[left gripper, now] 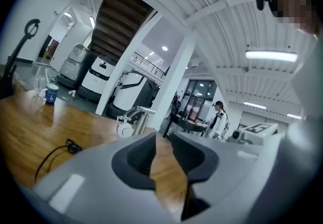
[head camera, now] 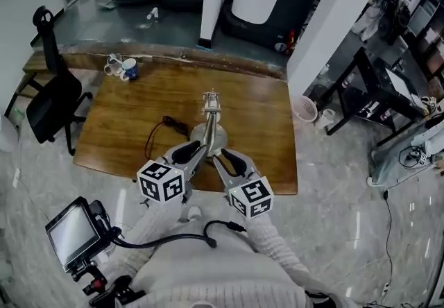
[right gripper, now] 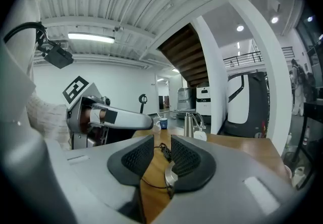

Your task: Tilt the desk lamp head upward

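As I read it, nothing is done yet. The desk lamp (head camera: 210,123) stands mid-table, at 12 o'clock from both tools, and its head (head camera: 211,100) looks untouched. My left gripper (left gripper: 162,140) has its jaws apart with only bare wood showing between them. My right gripper (right gripper: 162,142) is also parted and empty, with the black cable (right gripper: 164,149) lying on the wood beyond the gap. I still have to close in, take the head and tip it up.

The wooden table (head camera: 263,119) carries a blue mug (head camera: 130,69) at its 10 o'clock corner. A black chair (head camera: 52,102) sits at 9 o'clock, a waste basket (head camera: 304,109) at 3 o'clock, and polished floor (head camera: 333,182) lies all round.
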{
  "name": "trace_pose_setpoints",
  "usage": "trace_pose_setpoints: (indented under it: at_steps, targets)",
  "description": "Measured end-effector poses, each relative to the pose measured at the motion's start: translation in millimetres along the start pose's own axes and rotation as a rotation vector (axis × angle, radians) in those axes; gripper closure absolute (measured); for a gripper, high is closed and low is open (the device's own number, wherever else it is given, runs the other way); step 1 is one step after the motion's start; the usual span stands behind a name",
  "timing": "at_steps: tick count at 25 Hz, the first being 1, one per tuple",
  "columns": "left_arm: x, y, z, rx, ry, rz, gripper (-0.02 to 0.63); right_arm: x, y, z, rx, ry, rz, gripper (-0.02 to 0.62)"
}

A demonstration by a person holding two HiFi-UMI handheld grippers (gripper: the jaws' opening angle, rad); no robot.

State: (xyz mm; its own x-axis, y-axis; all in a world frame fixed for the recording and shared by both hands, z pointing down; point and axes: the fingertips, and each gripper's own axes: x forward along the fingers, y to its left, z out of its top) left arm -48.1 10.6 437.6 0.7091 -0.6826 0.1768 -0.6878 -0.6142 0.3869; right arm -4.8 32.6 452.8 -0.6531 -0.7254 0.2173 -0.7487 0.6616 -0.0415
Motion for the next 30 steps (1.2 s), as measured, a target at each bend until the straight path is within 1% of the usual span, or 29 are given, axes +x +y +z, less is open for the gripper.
trace_pose_setpoints:
  at_steps: [6,8,11,14,16,20,22,24,25,26,27,29,30]
  targets:
    - [22,31,20,-0.034,0.015,-0.05,0.502,41,-25,-4,-0.021,0.049,-0.037,0.482]
    - [27,34,23,-0.029,0.027,-0.059,0.492,52,-33,-7,-0.024,0.066,-0.041,0.472]
    - [31,36,24,-0.037,0.044,-0.074,0.464,66,-44,-11,-0.033,0.096,-0.026,0.463]
    - [31,42,29,-0.087,0.053,-0.108,0.433,82,-52,-13,-0.046,0.112,-0.007,0.46]
    - [31,47,34,-0.116,0.054,-0.123,0.421,91,-56,-15,-0.08,0.124,0.0,0.459]
    - [36,66,53,-0.134,0.04,-0.133,0.419,110,-60,-14,-0.173,0.137,0.024,0.453]
    - [44,77,64,-0.165,0.041,-0.153,0.42,116,-60,-13,-0.214,0.143,0.041,0.446]
    - [54,86,70,-0.212,0.063,-0.197,0.423,122,-59,-12,-0.248,0.139,0.069,0.439]
    - [61,91,71,-0.245,0.084,-0.234,0.429,125,-58,-13,-0.256,0.134,0.087,0.451]
    - [67,95,71,-0.292,0.108,-0.281,0.435,128,-57,-14,-0.256,0.127,0.105,0.449]
    - [74,97,69,-0.358,0.131,-0.335,0.439,129,-56,-14,-0.252,0.12,0.121,0.449]
    - [85,98,65,-0.53,0.172,-0.439,0.445,127,-53,-15,-0.247,0.109,0.144,0.449]
    - [89,97,62,-0.61,0.191,-0.478,0.446,125,-51,-15,-0.255,0.104,0.151,0.449]
